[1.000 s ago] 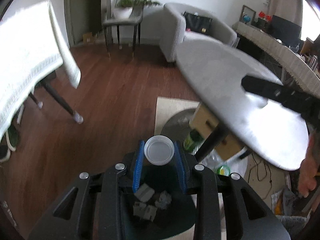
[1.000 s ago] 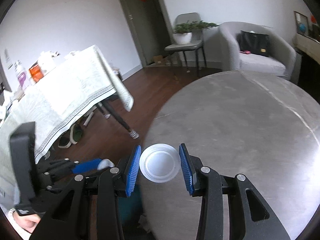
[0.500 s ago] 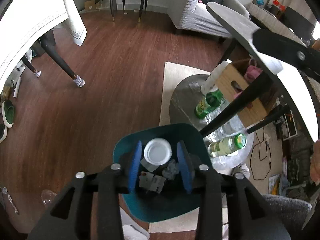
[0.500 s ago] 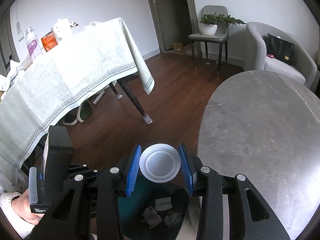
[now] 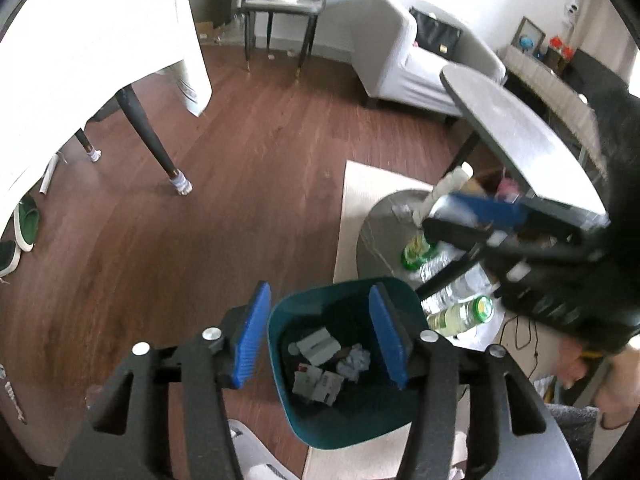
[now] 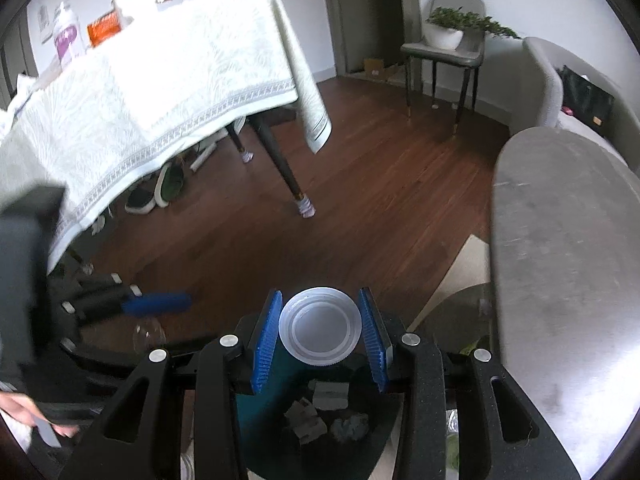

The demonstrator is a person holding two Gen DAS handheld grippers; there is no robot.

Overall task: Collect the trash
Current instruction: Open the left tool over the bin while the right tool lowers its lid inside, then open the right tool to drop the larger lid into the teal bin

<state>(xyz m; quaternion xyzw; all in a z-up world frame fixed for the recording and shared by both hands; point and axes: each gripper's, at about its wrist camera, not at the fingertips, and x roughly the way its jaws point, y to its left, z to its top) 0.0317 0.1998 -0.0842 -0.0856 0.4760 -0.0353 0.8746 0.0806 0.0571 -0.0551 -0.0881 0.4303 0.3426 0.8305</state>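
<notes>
A teal trash bin (image 5: 348, 420) stands on the floor below both grippers, with crumpled paper and wrappers (image 5: 320, 364) inside. My left gripper (image 5: 320, 336) is open and empty right above the bin. My right gripper (image 6: 320, 336) is shut on a clear plastic cup (image 6: 320, 332), held over the bin (image 6: 256, 400). The right gripper also shows at the right of the left wrist view (image 5: 480, 220). The left gripper shows low at the left of the right wrist view (image 6: 156, 304).
A grey round table (image 6: 560, 280) is to the right, with bottles (image 5: 460, 316) on a low shelf under it. A dining table with a white cloth (image 6: 160, 92), shoes (image 6: 160, 192), a chair with a plant (image 6: 444, 48) and an armchair (image 5: 420, 60) stand around the wood floor.
My left gripper has opened and the plastic cup it held is gone from its jaws. My right gripper has moved off the grey table to above the bin, still holding its cup.
</notes>
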